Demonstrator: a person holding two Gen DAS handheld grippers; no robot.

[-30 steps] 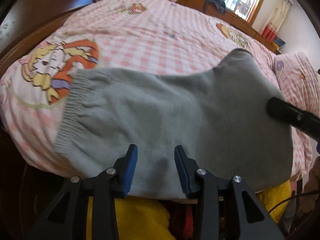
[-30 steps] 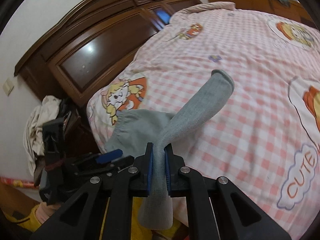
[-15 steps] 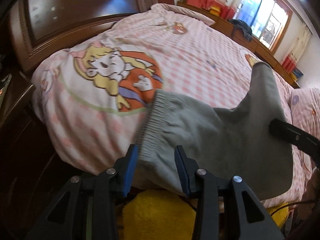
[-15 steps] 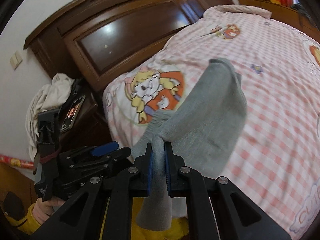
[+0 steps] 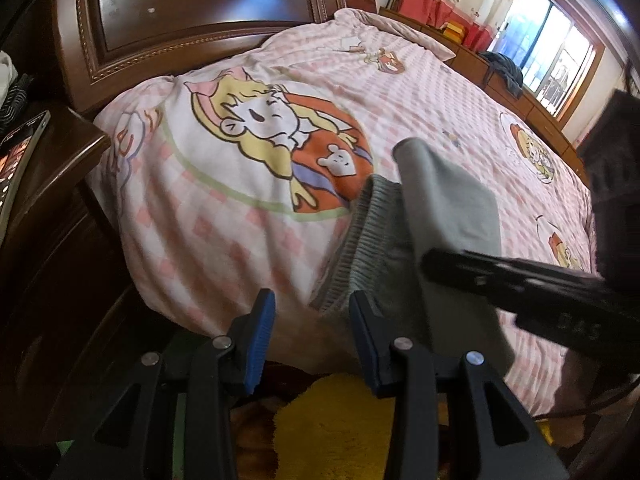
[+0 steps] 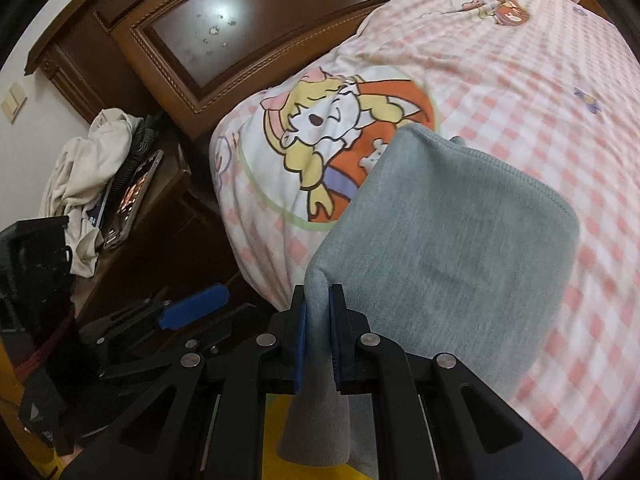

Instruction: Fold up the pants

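Note:
Grey pants (image 6: 448,248) lie over the near edge of the pink checked bed (image 6: 520,80). My right gripper (image 6: 318,300) is shut on a fold of the pants and holds it lifted above the bed edge, with cloth hanging below the fingers. In the left wrist view the pants (image 5: 444,208) show their ribbed waistband (image 5: 360,240) at the bed edge. My left gripper (image 5: 312,312) is open and empty, just left of the waistband. The right gripper's black body (image 5: 520,280) crosses in front of the pants.
A dark wooden headboard (image 5: 180,12) stands at the left. A nightstand (image 6: 160,200) beside it holds a phone (image 6: 134,196) and crumpled white cloth (image 6: 80,168). A yellow fluffy item (image 5: 340,420) lies below the bed edge. A window (image 5: 560,64) is far right.
The right gripper has carried the pants fold leftward toward the waistband. The left gripper has swung left; its fingers, over the cloth before, now stand left of the waistband.

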